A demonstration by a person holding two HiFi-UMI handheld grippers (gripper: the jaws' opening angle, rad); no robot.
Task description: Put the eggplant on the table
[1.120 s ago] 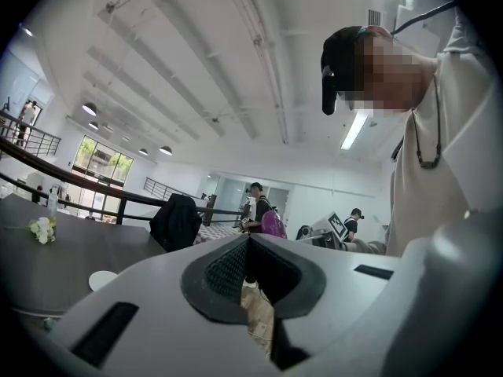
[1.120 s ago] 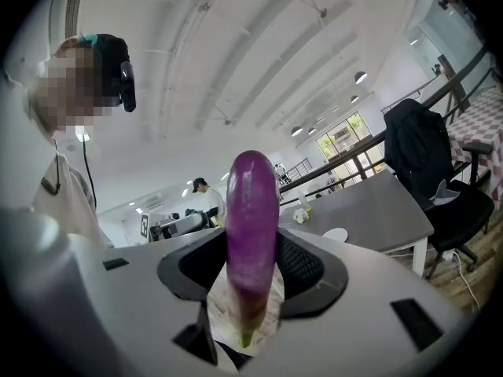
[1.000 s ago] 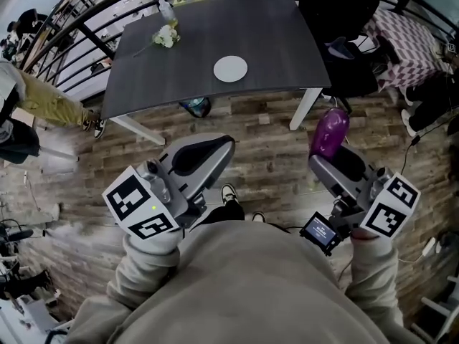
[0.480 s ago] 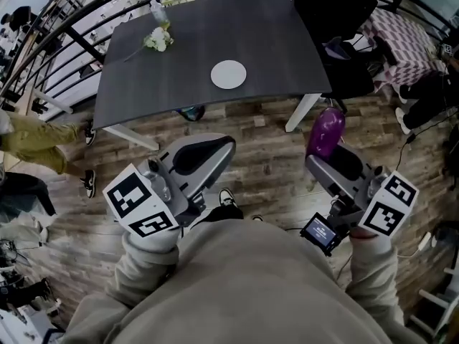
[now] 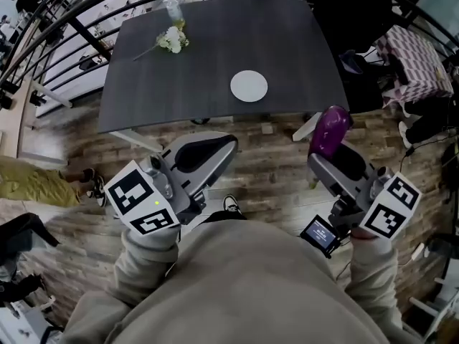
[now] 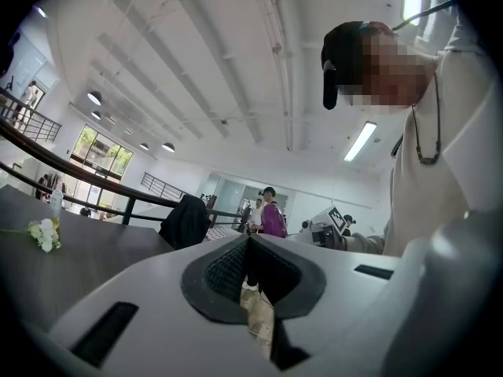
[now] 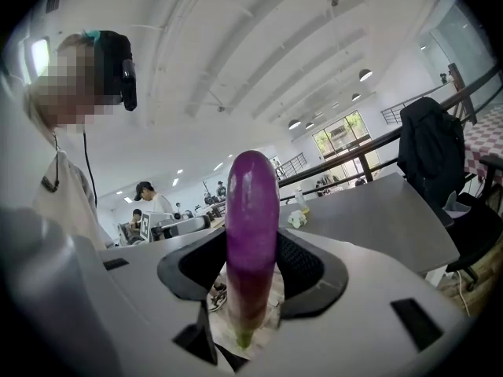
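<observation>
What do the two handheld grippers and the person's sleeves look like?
The left gripper and right gripper are light grey moulded shells, with black textured pads lining the jaws. Each has a cube with black-and-white square markers at its rear. The right one also carries a small screen. The sleeves are beige sweatshirt fabric.

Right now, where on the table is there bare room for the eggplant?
The table is bare left of the white plate, nearer than the flowers, and right of the plate. Only the far-left corner, with flowers and bottle, is crowded.

White plate (image 5: 249, 86); flower sprig (image 5: 171, 40); possibly bottle (image 5: 172, 7) beside it
</observation>
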